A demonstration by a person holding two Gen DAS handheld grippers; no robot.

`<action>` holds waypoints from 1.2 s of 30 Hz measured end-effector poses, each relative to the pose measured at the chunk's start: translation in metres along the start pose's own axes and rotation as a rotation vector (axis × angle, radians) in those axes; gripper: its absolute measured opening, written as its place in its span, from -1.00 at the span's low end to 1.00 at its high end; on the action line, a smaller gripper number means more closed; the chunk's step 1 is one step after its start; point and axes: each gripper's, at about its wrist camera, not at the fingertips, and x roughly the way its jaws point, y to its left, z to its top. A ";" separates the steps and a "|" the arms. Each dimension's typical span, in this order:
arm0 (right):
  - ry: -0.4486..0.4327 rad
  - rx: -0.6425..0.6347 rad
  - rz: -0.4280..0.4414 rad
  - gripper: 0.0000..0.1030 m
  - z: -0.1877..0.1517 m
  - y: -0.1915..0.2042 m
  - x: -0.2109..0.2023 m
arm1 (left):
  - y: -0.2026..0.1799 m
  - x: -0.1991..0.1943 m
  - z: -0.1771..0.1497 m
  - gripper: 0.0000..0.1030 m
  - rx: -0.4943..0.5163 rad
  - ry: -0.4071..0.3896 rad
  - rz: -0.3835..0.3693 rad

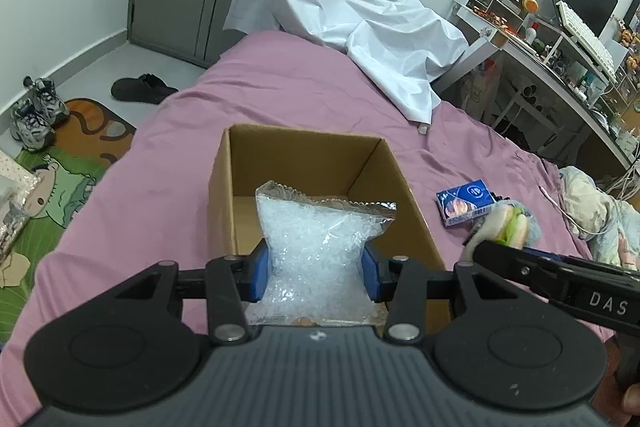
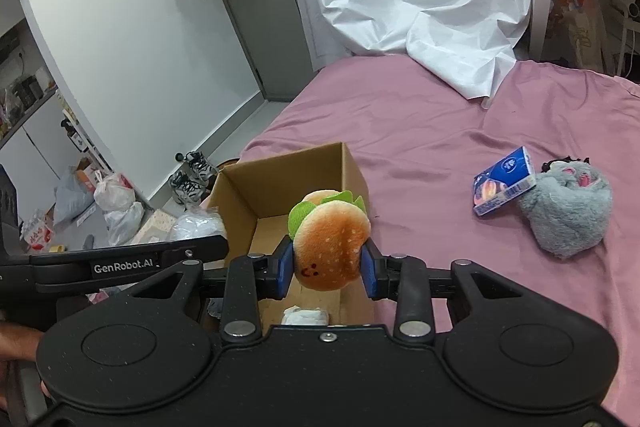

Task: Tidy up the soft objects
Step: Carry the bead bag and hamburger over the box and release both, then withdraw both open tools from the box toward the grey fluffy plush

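An open cardboard box [image 1: 304, 163] [image 2: 276, 183] sits on the pink bed. My left gripper [image 1: 316, 275] is shut on a clear bag of white filling [image 1: 316, 239] and holds it over the box. The bag also shows in the right wrist view [image 2: 198, 225]. My right gripper [image 2: 328, 267] is shut on a plush burger [image 2: 330, 247] above the box's right side; the burger also shows in the left wrist view [image 1: 508, 225]. A small white soft item [image 2: 306, 315] lies in the box. A grey plush toy [image 2: 568, 211] lies on the bed to the right.
A blue tissue pack [image 1: 466, 201] [image 2: 504, 181] leans by the grey plush. A white sheet [image 1: 352, 15] is draped at the bed's far end. Shoes [image 1: 36, 111] and a mat are on the floor at left. A cluttered desk [image 1: 560, 47] stands at right.
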 end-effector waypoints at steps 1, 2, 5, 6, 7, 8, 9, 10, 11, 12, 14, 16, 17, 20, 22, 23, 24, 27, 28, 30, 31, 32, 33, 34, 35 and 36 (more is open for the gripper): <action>0.003 -0.002 0.000 -0.35 0.000 0.001 0.001 | 0.000 0.002 0.000 -0.13 -0.004 0.008 -0.004; 0.004 -0.004 -0.001 -0.35 0.000 0.003 0.001 | 0.000 0.003 -0.002 -0.11 -0.006 0.013 -0.003; 0.008 -0.006 0.003 -0.35 0.000 0.006 0.005 | 0.002 0.003 -0.004 0.01 -0.006 0.008 -0.015; 0.009 -0.006 0.005 -0.35 0.000 0.007 0.005 | 0.002 0.002 -0.004 0.08 -0.006 0.004 -0.022; 0.011 -0.005 0.006 -0.35 0.000 0.008 0.007 | 0.003 0.001 -0.004 0.14 -0.006 0.001 -0.023; 0.013 -0.005 0.008 -0.35 0.000 0.009 0.008 | 0.003 0.000 -0.004 0.16 -0.004 -0.002 -0.021; 0.015 -0.005 0.010 -0.35 -0.001 0.010 0.009 | 0.003 -0.002 -0.003 0.19 -0.001 -0.007 -0.017; 0.018 -0.003 0.013 -0.35 -0.001 0.010 0.010 | 0.004 -0.004 -0.003 0.21 0.003 -0.013 -0.010; 0.021 -0.001 0.015 -0.35 -0.002 0.011 0.011 | 0.004 -0.005 -0.002 0.22 0.005 -0.017 -0.004; 0.025 0.001 0.016 -0.34 -0.003 0.012 0.012 | 0.005 -0.006 -0.002 0.24 0.005 -0.020 0.001; 0.030 0.004 0.020 -0.33 -0.003 0.013 0.015 | 0.007 -0.009 -0.001 0.26 0.002 -0.026 0.008; 0.031 0.004 0.026 -0.23 -0.003 0.015 0.016 | 0.008 -0.011 -0.001 0.28 0.000 -0.028 0.016; 0.029 0.003 0.026 -0.20 -0.002 0.016 0.016 | 0.008 -0.011 -0.001 0.28 0.001 -0.028 0.019; 0.020 0.009 0.033 -0.04 0.000 0.015 0.014 | 0.006 -0.012 -0.001 0.35 0.007 -0.023 0.029; 0.008 0.018 0.033 0.13 0.000 0.012 0.010 | 0.003 -0.012 -0.001 0.44 0.017 -0.026 0.039; 0.005 0.020 0.031 0.15 -0.001 0.011 0.008 | 0.001 -0.012 -0.002 0.46 0.023 -0.027 0.045; 0.001 0.023 0.027 0.20 -0.002 0.009 0.006 | -0.002 -0.013 -0.002 0.48 0.031 -0.026 0.052; -0.011 0.033 0.012 0.38 -0.004 0.001 -0.002 | -0.007 -0.012 -0.002 0.51 0.046 -0.026 0.058; -0.015 0.037 0.006 0.45 -0.004 -0.002 -0.004 | -0.008 -0.012 -0.002 0.52 0.049 -0.025 0.057; -0.019 0.046 -0.004 0.50 -0.006 -0.009 -0.009 | -0.013 -0.011 -0.001 0.57 0.056 -0.025 0.057; -0.020 0.053 -0.009 0.53 -0.007 -0.013 -0.011 | -0.016 -0.011 -0.001 0.62 0.059 -0.025 0.057; -0.022 0.057 -0.013 0.56 -0.007 -0.016 -0.013 | -0.019 -0.011 -0.001 0.63 0.061 -0.028 0.056; -0.023 0.057 -0.016 0.62 -0.008 -0.020 -0.016 | -0.021 -0.012 -0.001 0.64 0.065 -0.030 0.056; -0.028 0.060 -0.023 0.67 -0.009 -0.024 -0.019 | -0.024 -0.011 -0.001 0.65 0.068 -0.030 0.054; -0.031 0.061 -0.029 0.68 -0.009 -0.027 -0.022 | -0.026 -0.011 -0.001 0.65 0.071 -0.029 0.052; -0.032 0.063 -0.033 0.71 -0.010 -0.030 -0.023 | -0.029 -0.011 -0.001 0.65 0.074 -0.028 0.049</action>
